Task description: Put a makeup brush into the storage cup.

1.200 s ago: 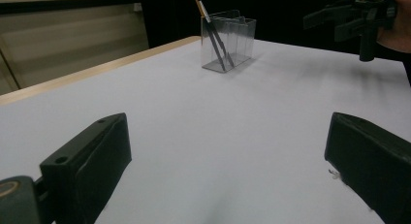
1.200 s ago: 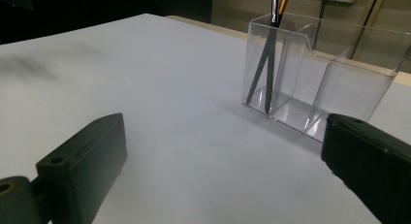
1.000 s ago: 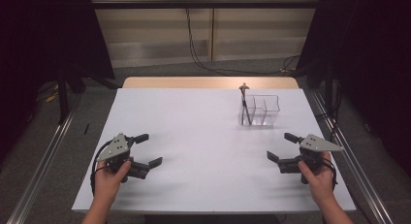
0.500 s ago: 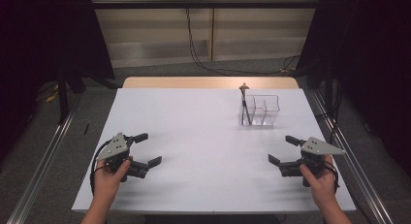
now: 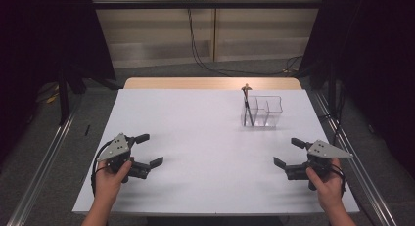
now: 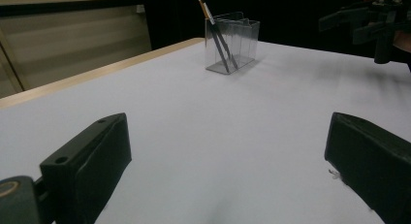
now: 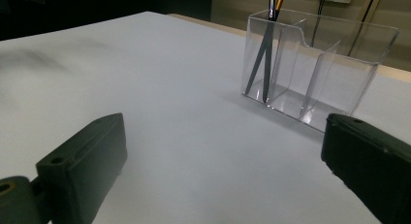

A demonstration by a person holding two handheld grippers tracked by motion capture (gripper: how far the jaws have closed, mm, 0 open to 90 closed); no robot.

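Observation:
A clear plastic organizer (image 5: 263,111) with compartments stands on the white table (image 5: 195,133), right of centre toward the back. Two dark brushes (image 5: 248,106) lean in its left compartment, also seen in the left gripper view as brushes (image 6: 216,35) and in the right gripper view as brushes (image 7: 264,54). My left gripper (image 5: 149,149) hovers open near the front left edge, nothing between its jaws. My right gripper (image 5: 288,152) is open at the front right, empty, below the organizer (image 7: 320,69). The right gripper (image 6: 361,20) appears far off in the left gripper view.
A wooden strip (image 5: 210,83) edges the table's far side. Metal rails (image 5: 44,157) run along the floor on both sides, and cables (image 5: 200,45) hang by the back wall. Dark curtains flank the table.
The right gripper has drifted slightly toward the front of the table. The left gripper has stayed in place, both open throughout.

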